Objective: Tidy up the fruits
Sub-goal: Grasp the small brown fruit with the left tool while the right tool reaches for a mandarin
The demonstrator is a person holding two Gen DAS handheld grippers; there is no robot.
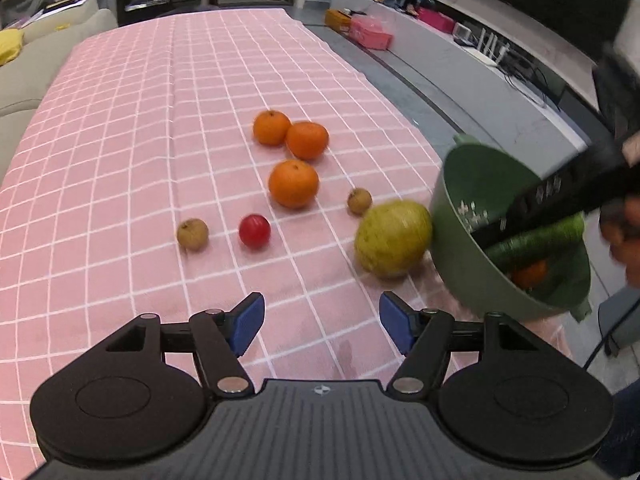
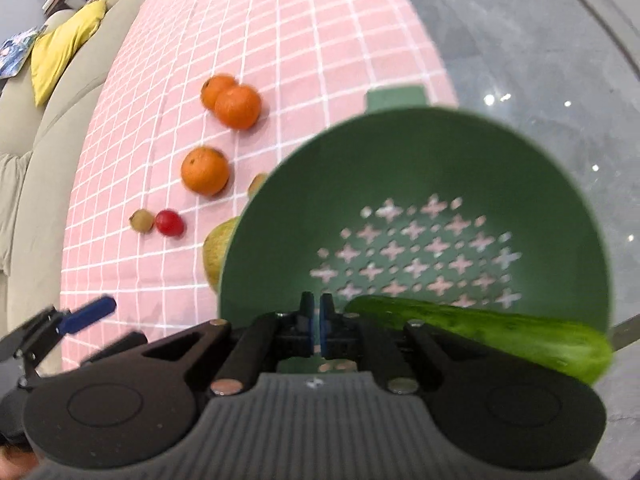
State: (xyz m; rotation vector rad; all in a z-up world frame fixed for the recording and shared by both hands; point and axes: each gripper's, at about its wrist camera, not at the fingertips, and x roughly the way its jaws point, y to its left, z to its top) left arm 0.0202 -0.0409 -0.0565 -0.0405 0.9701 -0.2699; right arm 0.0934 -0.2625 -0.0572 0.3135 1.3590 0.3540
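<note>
Left gripper (image 1: pixel 322 322) nearest, hovering over bare pink checked cloth (image 1: pixel 120 152), blue pads wide apart, nothing between them. Last two opening readings too close to call motion.

Right gripper (image 2: pixel 317 326) clamped on near rim of green colander (image 2: pixel 420 168), pads together on the thin wall. Colander tipped, mouth facing the camera, raised at the right table edge. Plastic, light, stiff; rim grip adequate but prone to swing with load inside.

Inside colander: cucumber (image 2: pixel 500 332), long axis running left to right and slightly downward in the right wrist view, low against the near wall, right end past the rim line. Firm, smooth skin, likely to roll or slide if tilt grows. Small orange piece (image 1: pixel 530 274) beneath it, identity unclear.

Just left of colander, touching or nearly: yellow-green fruit (image 1: pixel 394 238), blurred, largest and probably heaviest on the cloth. Needs wide jaws across its middle; skin smooth, some slip risk.

Farther left: red tomato (image 1: pixel 255 231), soft, easily bruised, light squeeze only. Left brown fruit (image 1: pixel 193 234) beside it; right brown fruit (image 1: pixel 359 201) farther right. Both round, no clear axis.

Beyond: near orange (image 1: pixel 294 184), stem up. Farthest: far pair of oranges (image 1: pixel 290 134), touching. Firm, pebbled, easy grip across the equator.
</note>
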